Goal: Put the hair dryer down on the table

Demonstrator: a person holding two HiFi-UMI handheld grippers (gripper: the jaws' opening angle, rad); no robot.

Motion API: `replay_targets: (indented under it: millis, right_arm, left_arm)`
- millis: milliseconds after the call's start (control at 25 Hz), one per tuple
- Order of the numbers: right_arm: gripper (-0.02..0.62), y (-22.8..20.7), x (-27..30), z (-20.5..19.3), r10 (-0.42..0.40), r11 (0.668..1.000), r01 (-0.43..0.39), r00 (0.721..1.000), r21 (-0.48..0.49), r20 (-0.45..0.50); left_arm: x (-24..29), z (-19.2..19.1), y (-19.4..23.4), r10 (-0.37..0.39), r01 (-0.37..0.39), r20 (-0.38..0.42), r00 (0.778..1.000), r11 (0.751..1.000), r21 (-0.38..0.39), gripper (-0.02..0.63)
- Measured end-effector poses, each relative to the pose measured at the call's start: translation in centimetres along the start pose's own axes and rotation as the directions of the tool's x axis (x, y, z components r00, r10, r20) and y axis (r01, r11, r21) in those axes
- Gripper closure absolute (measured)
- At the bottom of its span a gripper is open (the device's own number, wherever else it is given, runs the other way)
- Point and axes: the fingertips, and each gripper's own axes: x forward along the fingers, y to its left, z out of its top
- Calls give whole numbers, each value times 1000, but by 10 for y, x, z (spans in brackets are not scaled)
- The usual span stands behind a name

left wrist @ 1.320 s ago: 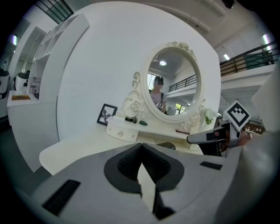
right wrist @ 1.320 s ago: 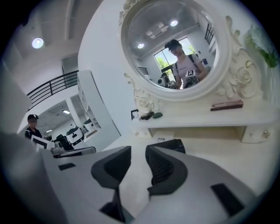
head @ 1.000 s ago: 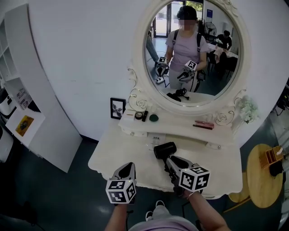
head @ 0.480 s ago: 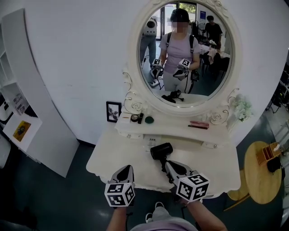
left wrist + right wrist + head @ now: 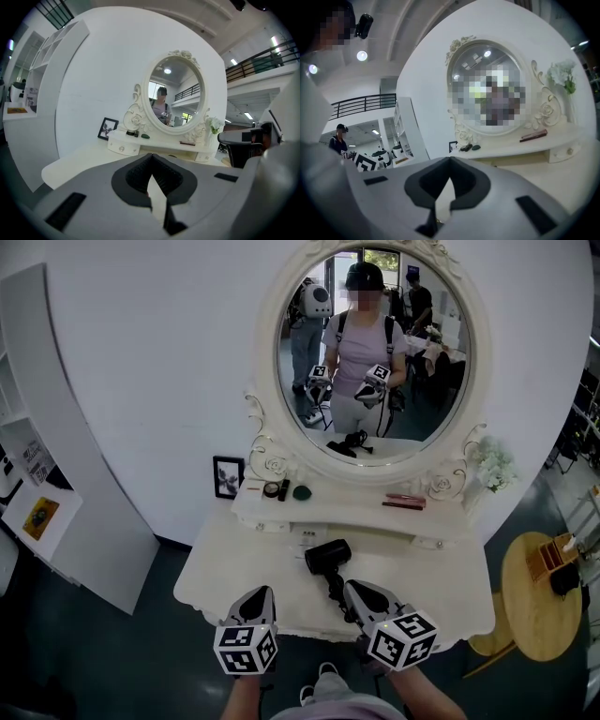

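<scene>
A black hair dryer [image 5: 327, 556] lies on the white dressing table [image 5: 225, 568], barrel to the far side and handle pointing back toward me. My right gripper [image 5: 355, 590] hovers just right of the handle's end, shut with nothing between its jaws; in the right gripper view [image 5: 450, 161] the dryer is hidden. Over the table's front edge to the left, my left gripper [image 5: 262, 594] is also shut and empty [image 5: 151, 155].
An oval mirror [image 5: 375, 352] rises behind a raised shelf with small pots [image 5: 281, 489] and a red stick [image 5: 403, 501]. A picture frame [image 5: 225, 476] stands back left, flowers [image 5: 492, 465] back right. A round wooden side table [image 5: 534, 596] stands right, white shelving [image 5: 56, 474] left.
My right gripper has drawn back from the hair dryer toward me and lifted a little. The dryer stays lying on the table. The left gripper has barely shifted.
</scene>
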Motion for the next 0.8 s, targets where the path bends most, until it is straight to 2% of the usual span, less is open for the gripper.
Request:
replay_targets:
  millis: [800]
  right_arm:
    - [592,-3,0,-4,20,998,-20,1000,-53,-5]
  left_arm:
    - [3,0,-11,6,-6,-1,1000,1000,6,606]
